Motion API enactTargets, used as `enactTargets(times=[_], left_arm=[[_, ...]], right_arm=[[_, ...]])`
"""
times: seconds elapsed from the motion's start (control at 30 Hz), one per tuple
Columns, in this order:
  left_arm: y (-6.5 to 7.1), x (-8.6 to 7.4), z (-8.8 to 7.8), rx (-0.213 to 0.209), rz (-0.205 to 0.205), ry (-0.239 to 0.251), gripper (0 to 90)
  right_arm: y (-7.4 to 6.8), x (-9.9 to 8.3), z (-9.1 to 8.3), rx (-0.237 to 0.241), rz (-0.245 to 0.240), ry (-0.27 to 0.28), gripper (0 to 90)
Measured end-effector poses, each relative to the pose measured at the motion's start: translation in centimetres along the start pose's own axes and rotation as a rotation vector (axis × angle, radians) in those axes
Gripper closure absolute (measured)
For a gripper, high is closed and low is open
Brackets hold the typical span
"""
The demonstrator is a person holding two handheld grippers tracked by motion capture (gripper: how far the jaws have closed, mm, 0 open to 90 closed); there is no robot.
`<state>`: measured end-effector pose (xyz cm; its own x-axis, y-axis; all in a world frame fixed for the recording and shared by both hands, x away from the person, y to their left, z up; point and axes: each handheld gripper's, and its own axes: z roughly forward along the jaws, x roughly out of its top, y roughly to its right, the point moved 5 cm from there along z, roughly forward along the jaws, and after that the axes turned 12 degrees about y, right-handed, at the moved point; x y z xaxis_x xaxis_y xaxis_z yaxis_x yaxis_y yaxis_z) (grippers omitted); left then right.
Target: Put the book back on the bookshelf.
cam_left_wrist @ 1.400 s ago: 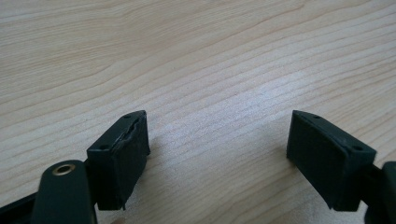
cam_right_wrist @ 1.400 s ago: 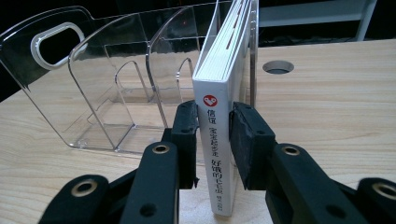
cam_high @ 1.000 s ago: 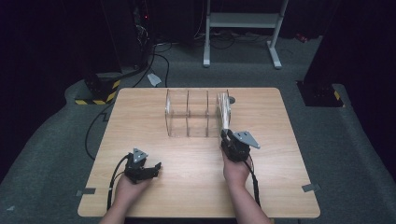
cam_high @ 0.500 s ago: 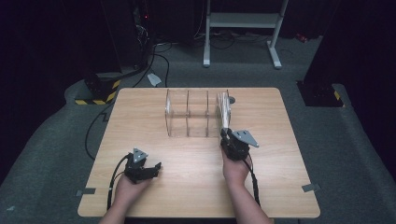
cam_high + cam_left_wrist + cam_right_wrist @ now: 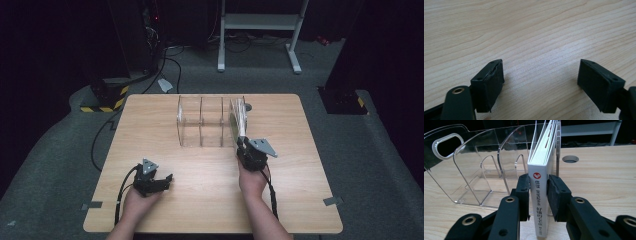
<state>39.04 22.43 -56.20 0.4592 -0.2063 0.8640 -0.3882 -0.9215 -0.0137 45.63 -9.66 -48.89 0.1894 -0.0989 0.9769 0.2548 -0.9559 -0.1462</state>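
Observation:
A white-spined book with red and black lettering stands upright at the right end of a clear acrylic rack. My right gripper is shut on the spine, one black pad on each cover. From above, the book fills the rack's rightmost slot, and the right gripper sits just in front of it. My left gripper rests low near the table's front left. Its jaws stand wide apart, with bare wood between them.
The wooden table has a round cable hole behind the rack. The rack's other slots hold nothing. On the floor beyond are cables, a yellow-and-black striped base and a white metal frame.

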Motion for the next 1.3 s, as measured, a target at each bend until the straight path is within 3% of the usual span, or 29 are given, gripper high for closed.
enactTargets(times=[1.3], left_arm=[[0.02, 0.01, 0.02, -0.002, -0.002, 0.001, 21.3]], right_arm=[[0.13, 0.49, 0.67, -0.007, -0.008, 0.001, 70.3]])
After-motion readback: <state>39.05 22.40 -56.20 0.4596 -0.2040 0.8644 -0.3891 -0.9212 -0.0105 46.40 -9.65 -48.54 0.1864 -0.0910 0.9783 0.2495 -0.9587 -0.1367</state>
